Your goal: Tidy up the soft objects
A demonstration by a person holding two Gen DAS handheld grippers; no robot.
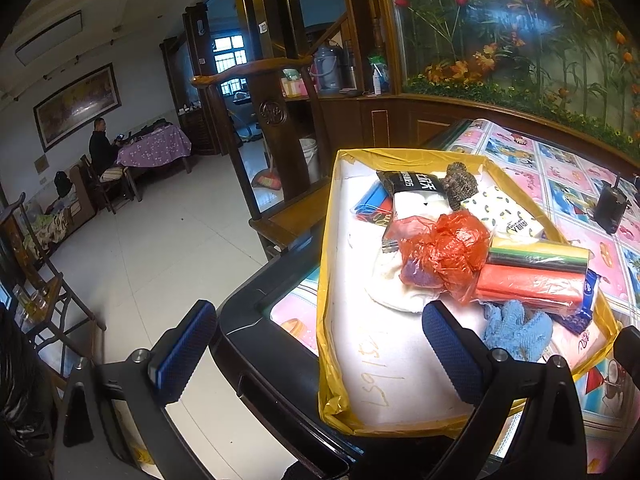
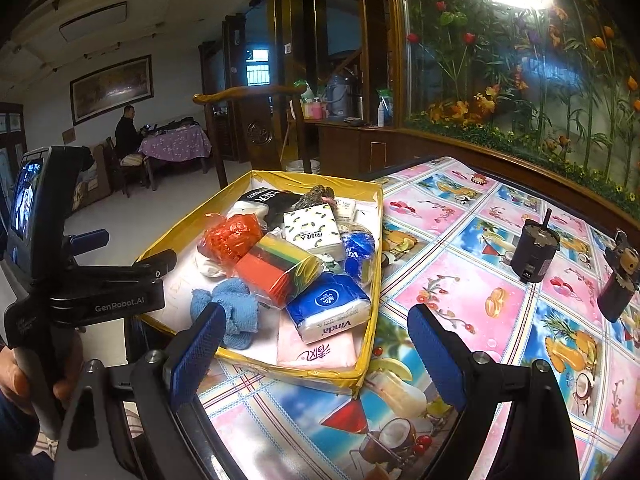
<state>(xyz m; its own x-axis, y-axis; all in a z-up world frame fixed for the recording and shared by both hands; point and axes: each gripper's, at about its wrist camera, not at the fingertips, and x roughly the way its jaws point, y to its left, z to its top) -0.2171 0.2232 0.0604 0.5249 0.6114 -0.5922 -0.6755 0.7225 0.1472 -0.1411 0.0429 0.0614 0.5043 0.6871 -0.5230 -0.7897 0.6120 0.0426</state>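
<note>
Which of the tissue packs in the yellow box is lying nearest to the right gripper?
The blue Vinda pack, lying atop the pink pack; the white dotted pack sits farther back.

My left wrist view looked down close over the table corner — the right from farther right; both shared the yellow tray (image 1: 328,280).

pink packet (image 2: 316,350) lies partly hidden under the vinda tissue pack (image 2: 328,306).

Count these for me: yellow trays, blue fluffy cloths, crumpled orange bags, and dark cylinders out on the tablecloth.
Yellow tray: 1
Blue fluffy cloth: 1
Crumpled orange bag: 1
Dark cylinders: 2
Total: 5
</note>
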